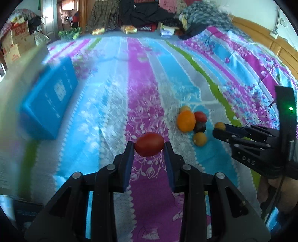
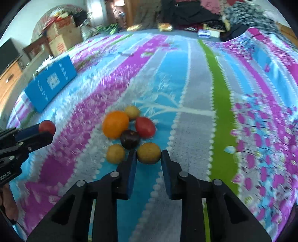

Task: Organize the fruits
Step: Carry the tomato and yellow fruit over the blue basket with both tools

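The yellow fruit (image 2: 149, 153) sits at the near edge of the fruit cluster (image 2: 128, 130) on the bed (image 2: 195, 130), and your right gripper (image 2: 149, 158) is clamped on it. Lift it straight up so you don't nudge the dark plum (image 2: 130, 141) or the smaller yellow fruit (image 2: 115, 153) beside it. Your left gripper (image 1: 149, 147) grips a red tomato (image 1: 149, 143) clear of the bedspread; keep that hold steady. The blue box (image 2: 50, 83) lies well apart, likely the destination.

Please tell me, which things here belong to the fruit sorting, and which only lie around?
Belonging: red tomato in left gripper; yellow fruit in right gripper; fruit pile; perhaps the blue box.

Lying about: cardboard boxes, clothes, snack packets.
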### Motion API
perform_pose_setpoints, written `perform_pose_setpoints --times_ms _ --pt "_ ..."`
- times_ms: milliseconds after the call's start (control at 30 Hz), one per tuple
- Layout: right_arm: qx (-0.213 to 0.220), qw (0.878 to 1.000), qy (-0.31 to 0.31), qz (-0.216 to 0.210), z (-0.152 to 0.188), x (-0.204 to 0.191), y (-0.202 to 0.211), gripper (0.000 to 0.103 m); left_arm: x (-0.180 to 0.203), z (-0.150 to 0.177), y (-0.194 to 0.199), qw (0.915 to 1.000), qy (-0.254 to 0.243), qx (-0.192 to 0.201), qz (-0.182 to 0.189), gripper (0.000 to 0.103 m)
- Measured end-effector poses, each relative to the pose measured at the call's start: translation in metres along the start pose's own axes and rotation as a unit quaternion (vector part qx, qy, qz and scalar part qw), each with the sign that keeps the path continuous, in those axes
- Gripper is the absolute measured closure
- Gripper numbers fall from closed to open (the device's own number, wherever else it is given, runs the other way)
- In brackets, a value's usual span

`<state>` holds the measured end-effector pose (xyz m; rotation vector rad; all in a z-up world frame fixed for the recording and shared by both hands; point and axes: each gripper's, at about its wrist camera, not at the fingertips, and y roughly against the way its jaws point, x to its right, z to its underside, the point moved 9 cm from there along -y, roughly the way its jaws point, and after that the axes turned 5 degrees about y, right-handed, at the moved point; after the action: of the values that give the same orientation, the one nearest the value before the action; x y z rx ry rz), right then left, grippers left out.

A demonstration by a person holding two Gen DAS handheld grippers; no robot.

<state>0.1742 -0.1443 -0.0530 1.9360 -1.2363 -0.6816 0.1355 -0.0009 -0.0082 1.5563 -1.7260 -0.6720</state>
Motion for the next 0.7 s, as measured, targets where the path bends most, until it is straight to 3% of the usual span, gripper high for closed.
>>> perform_pose_setpoints --times_ms 333,700 --pt "0.075 0.996 -0.015 0.038 -0.034 -0.038 0.112 0.073 -0.015 -0.035 0.097 0.9974 -0.01 0.06 -0.038 0.07" --pt "0.12 0.993 0.003 0.018 -0.067 -0.105 0.189 0.073 -0.106 -0.048 0.195 0.9874 0.07 0.1 -0.1 0.07"
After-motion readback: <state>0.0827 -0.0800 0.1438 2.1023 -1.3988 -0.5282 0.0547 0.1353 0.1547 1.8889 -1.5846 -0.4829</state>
